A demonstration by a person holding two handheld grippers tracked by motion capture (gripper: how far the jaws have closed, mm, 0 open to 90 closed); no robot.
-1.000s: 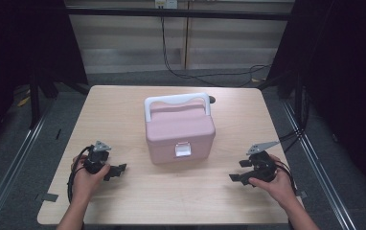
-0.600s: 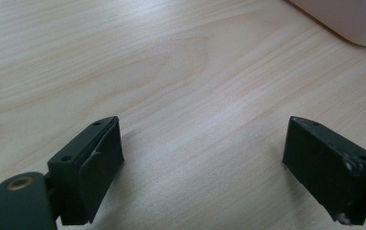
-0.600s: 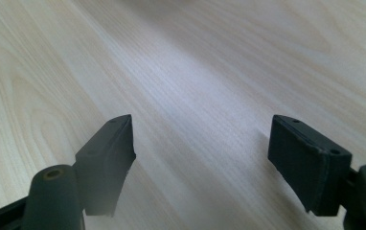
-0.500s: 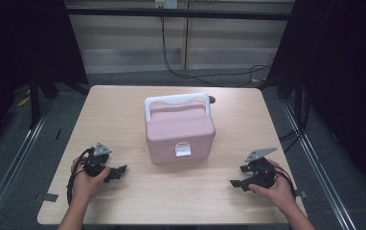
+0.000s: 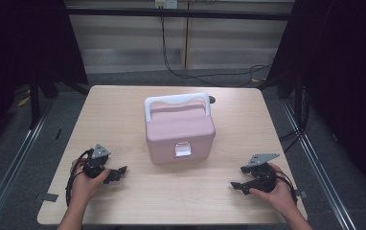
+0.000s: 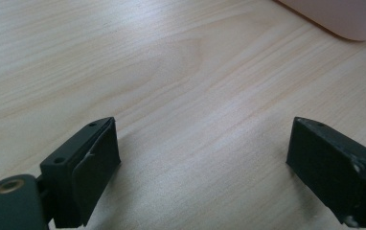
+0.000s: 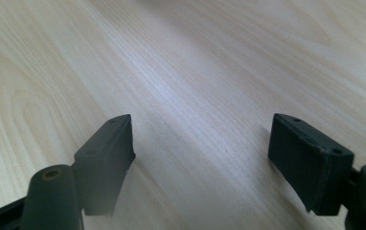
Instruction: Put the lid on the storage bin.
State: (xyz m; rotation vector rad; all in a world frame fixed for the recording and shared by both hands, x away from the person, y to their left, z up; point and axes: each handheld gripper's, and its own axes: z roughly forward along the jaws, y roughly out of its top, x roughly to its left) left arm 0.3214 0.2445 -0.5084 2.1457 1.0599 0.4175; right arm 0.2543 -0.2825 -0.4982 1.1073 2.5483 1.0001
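High view: pink box [image 5: 179, 129] mid-counter [image 5: 123, 110], latch facing the person. Left tool [image 5: 116, 173] near its front-left, right tool [image 5: 237, 185] front-right, both spread, empty. Left gripper view catches the box corner [image 6: 334, 17]; right gripper view, bare wood.

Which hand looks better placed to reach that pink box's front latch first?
Left, probably. The left gripper rests nearer the pink box, open and pointing toward its front corner, a corner of which shows in the left gripper view. The right gripper sits farther from the white latch, near the table edge.
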